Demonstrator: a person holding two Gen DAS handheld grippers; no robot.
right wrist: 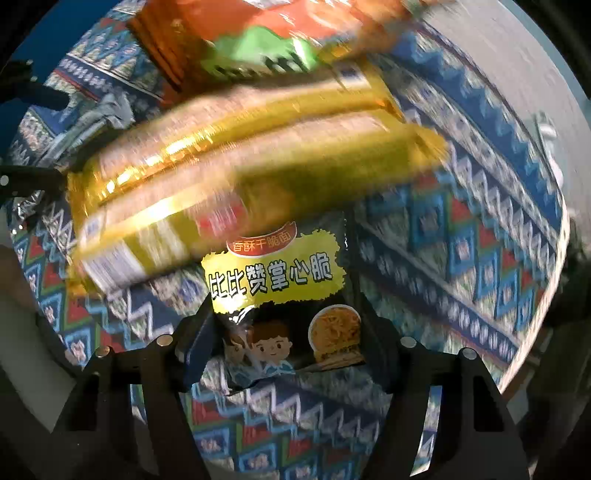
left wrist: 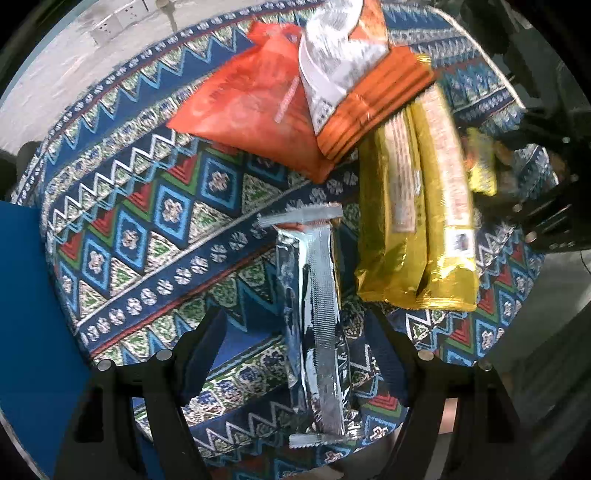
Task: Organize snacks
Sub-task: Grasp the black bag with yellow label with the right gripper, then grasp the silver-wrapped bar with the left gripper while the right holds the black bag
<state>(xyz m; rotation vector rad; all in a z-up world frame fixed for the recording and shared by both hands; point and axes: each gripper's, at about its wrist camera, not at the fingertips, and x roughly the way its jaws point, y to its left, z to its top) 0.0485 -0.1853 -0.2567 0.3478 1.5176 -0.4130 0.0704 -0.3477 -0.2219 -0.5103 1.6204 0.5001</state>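
Note:
A silver foil packet (left wrist: 314,325) lies lengthwise on the patterned cloth, between the fingers of my left gripper (left wrist: 295,354). That gripper is open, and both fingers stand clear of the foil. My right gripper (right wrist: 286,343) is shut on a small dark noodle snack packet (right wrist: 284,295) with a yellow label and cartoon children, held just above the cloth. The same packet (left wrist: 480,166) shows blurred at the right of the left wrist view. Two long gold packets (left wrist: 417,229) (right wrist: 240,166) lie side by side beside it. Two orange packets (left wrist: 251,107) (left wrist: 369,110) overlap behind them.
The snacks rest on a round table under a blue, red and green patterned cloth (left wrist: 147,236) (right wrist: 461,240). A flat blue surface (left wrist: 29,295) borders the table's left edge. Pale floor with a white power strip (left wrist: 110,26) lies beyond the far edge.

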